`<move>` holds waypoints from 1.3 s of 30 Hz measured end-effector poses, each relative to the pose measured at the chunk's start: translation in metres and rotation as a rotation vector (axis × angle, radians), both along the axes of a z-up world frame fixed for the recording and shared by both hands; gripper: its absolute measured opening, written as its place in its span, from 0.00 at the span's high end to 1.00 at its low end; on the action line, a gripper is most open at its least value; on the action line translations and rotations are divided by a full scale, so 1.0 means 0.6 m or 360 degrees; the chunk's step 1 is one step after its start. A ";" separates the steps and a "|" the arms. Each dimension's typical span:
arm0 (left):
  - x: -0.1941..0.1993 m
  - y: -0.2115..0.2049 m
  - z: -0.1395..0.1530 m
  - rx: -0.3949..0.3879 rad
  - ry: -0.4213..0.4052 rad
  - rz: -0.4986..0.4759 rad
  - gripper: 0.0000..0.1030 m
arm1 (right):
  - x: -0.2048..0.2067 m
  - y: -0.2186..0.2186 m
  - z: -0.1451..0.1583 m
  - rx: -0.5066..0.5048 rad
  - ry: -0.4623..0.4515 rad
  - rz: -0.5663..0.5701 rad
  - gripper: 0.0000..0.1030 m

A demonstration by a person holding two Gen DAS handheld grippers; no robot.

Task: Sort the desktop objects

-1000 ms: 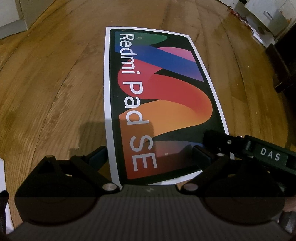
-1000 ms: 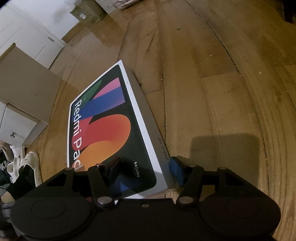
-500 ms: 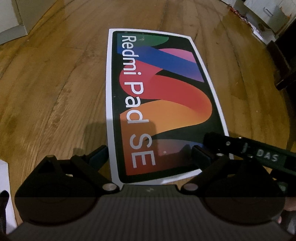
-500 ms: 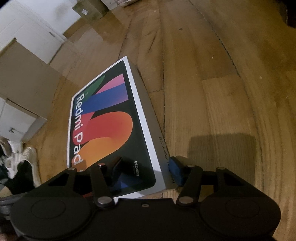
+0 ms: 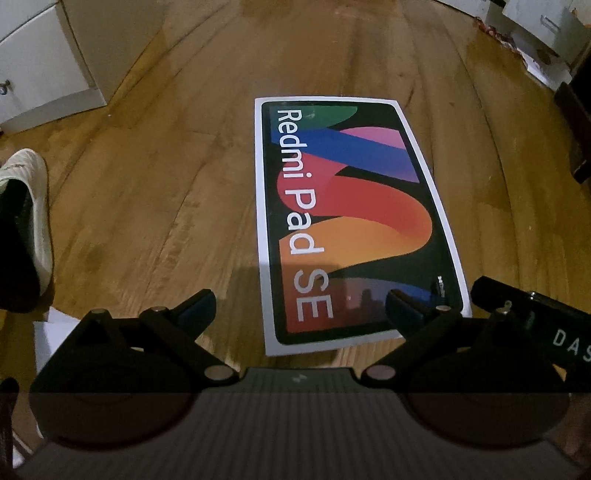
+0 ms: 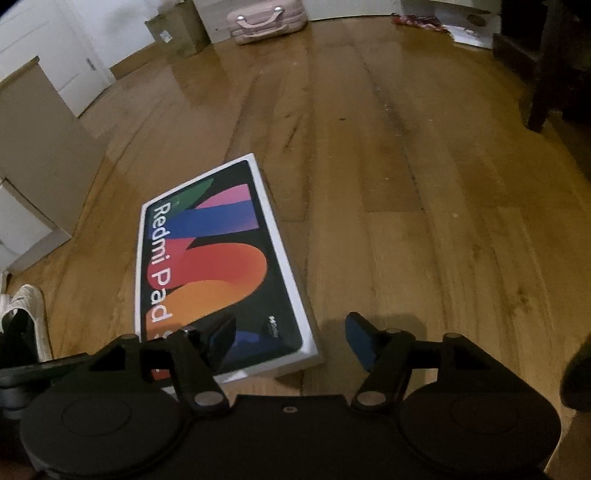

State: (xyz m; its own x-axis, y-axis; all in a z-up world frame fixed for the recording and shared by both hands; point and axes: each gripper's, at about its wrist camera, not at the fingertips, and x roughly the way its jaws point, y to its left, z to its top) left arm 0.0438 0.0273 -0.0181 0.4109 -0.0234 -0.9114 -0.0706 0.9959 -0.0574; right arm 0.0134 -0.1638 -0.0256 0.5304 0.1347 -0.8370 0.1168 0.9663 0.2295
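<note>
A flat white Redmi Pad SE box (image 5: 351, 221) with a colourful printed lid lies on the wooden floor (image 5: 166, 184); it also shows in the right wrist view (image 6: 214, 273). My left gripper (image 5: 301, 304) is open and empty, raised above the box's near end. My right gripper (image 6: 291, 339) is open and empty, above the box's near right corner. The right gripper's black body, marked DAS, shows at the right edge of the left wrist view (image 5: 535, 321).
A white cabinet (image 5: 40, 62) stands at far left. A white shoe (image 5: 29, 206) and a dark object lie at left. A pink case (image 6: 266, 18) and a cardboard box (image 6: 177, 33) stand far off. Dark furniture legs (image 6: 539, 74) are at right.
Both grippers have risen and drawn back from the box. The right gripper's jaws have spread apart and let go of the box's corner. The box now lies flat on the floor.
</note>
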 end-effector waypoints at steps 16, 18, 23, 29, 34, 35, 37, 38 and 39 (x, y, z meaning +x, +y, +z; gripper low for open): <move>-0.013 -0.014 0.003 -0.0008 0.0051 -0.0029 0.02 | -0.007 0.010 0.010 -0.0356 0.0110 0.0218 0.28; -0.017 -0.012 0.006 -0.0012 0.0065 -0.0012 0.02 | -0.008 0.018 0.016 -0.0428 0.0135 0.0297 0.28; -0.038 -0.009 0.016 -0.0037 0.0092 -0.0023 0.02 | -0.011 0.027 0.028 -0.0527 0.0157 0.0384 0.28; -0.062 -0.016 0.020 0.0042 0.0104 -0.0059 0.01 | -0.009 0.025 0.016 -0.0620 0.0217 0.0395 0.28; -0.067 -0.028 0.021 0.0043 0.0107 -0.0143 0.01 | -0.007 0.024 0.014 -0.0647 0.0208 0.0411 0.28; -0.066 -0.029 0.023 0.0045 0.0097 -0.0150 0.01 | -0.008 0.024 0.018 -0.0650 0.0180 0.0405 0.28; -0.065 -0.028 0.027 0.0049 0.0091 -0.0146 0.01 | -0.009 0.027 0.026 -0.0643 0.0136 0.0415 0.28; -0.065 -0.027 0.029 0.0041 0.0086 -0.0147 0.01 | -0.010 0.028 0.030 -0.0639 0.0117 0.0423 0.28; -0.065 -0.027 0.031 0.0032 0.0081 -0.0154 0.01 | -0.010 0.029 0.033 -0.0636 0.0102 0.0431 0.28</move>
State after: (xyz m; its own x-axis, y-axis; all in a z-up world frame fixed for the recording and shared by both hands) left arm 0.0048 0.0112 0.0004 0.3608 -0.0425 -0.9317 0.0237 0.9991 -0.0364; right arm 0.0075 -0.1463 -0.0056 0.4664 -0.0781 -0.8811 -0.1491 0.9749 -0.1653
